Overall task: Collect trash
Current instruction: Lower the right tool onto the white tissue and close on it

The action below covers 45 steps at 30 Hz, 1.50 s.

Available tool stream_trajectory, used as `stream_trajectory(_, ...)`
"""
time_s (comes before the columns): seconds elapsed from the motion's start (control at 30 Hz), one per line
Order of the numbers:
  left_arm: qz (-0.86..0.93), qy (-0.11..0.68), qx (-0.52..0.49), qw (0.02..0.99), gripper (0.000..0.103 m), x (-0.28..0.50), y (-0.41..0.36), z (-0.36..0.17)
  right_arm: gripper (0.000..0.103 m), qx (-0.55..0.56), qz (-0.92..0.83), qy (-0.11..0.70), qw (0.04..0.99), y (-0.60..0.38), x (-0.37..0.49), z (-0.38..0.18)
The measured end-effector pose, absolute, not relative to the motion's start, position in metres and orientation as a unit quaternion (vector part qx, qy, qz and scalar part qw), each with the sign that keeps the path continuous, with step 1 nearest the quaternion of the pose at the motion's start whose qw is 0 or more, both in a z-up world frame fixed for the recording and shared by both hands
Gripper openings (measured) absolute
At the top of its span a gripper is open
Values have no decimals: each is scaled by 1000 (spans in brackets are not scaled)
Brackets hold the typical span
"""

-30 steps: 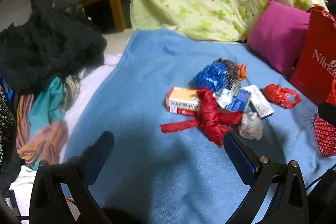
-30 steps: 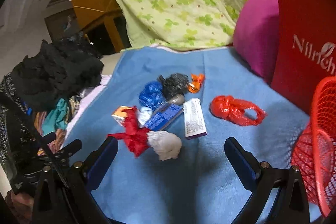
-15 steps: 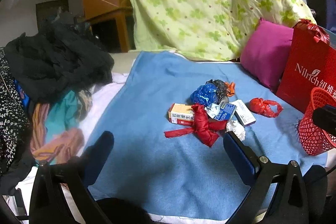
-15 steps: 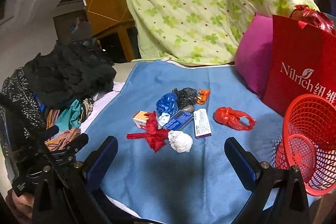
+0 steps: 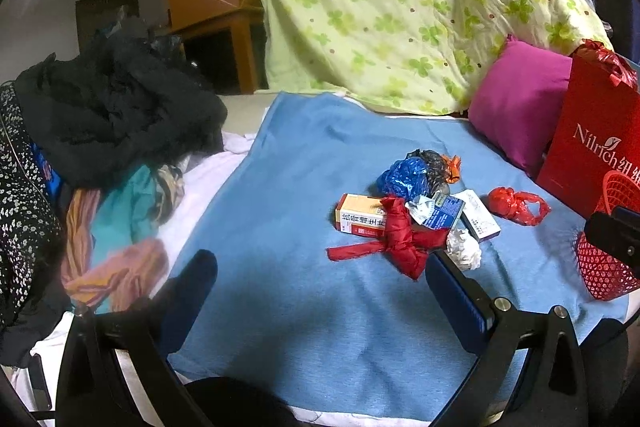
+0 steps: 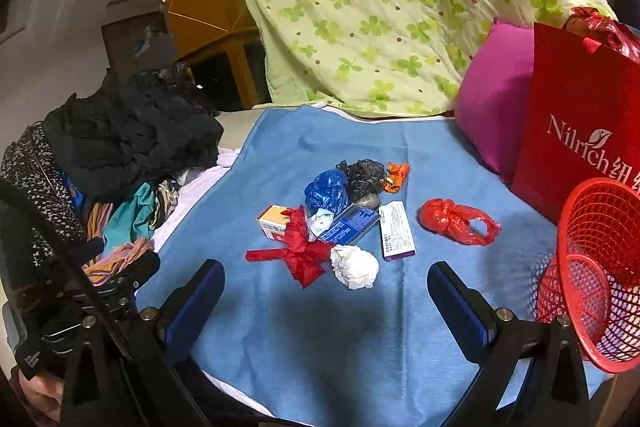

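Observation:
A heap of trash lies mid-way across the blue blanket (image 6: 320, 339): a red ribbon bow (image 6: 302, 253), a crumpled white tissue (image 6: 356, 266), an orange-and-white box (image 6: 272, 223), a blue box (image 6: 350, 225), a white-and-purple box (image 6: 396, 231), blue (image 6: 326, 189) and black (image 6: 362, 174) plastic bags, and a red plastic bag (image 6: 456, 221). A red mesh basket (image 6: 600, 259) lies on its side at right. My right gripper (image 6: 326, 293) is open, short of the tissue. My left gripper (image 5: 320, 285) is open, left of the bow (image 5: 400, 239), holding nothing.
A red paper bag (image 6: 576, 139) and a magenta pillow (image 6: 492, 99) stand at the right. A green clover quilt (image 6: 400, 7) is piled behind. Dark and coloured clothes (image 6: 128, 147) are heaped along the left. A hand (image 6: 40, 395) holds the left gripper, bottom left.
Both grippers have pulled back and up from the trash heap, so the bed, basket and paper bag show more fully. Both stay open; the trash has not moved.

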<state>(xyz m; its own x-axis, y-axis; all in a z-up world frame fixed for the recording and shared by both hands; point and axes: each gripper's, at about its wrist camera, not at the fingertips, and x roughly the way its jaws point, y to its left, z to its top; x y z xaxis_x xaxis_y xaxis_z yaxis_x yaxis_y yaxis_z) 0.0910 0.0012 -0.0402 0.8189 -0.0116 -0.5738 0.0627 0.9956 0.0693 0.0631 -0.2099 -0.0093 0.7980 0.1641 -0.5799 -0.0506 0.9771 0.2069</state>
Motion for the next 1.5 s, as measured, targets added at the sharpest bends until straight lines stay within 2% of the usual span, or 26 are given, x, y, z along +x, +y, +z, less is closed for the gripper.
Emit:
stream_trajectory(0.6,-11,318,46,947,103,116,4,-54,102,91,57,347,932,-203,105,-43)
stream_trajectory(0.9,-18,355,44,934,103,154,10,-91,81,95,51,397,911,-212,155,-101)
stream_trajectory(0.97,-15,375,41,926,103,168,14,-109,70,103,54,412,904,-215,166,-115)
stream_trajectory(1.1,-10,394,53,917,103,190,16,-132,69,117,57,428,894,-222,190,-139)
stream_trajectory(1.3,-68,395,56,915,103,232,14,-140,60,140,85,458,874,-226,224,-170)
stream_trajectory(1.37,-81,396,73,912,103,253,10,-143,48,148,91,466,868,-227,229,-178)
stream_trajectory(1.5,-147,389,73,907,103,296,6,-139,43,174,104,467,861,-235,235,-184)
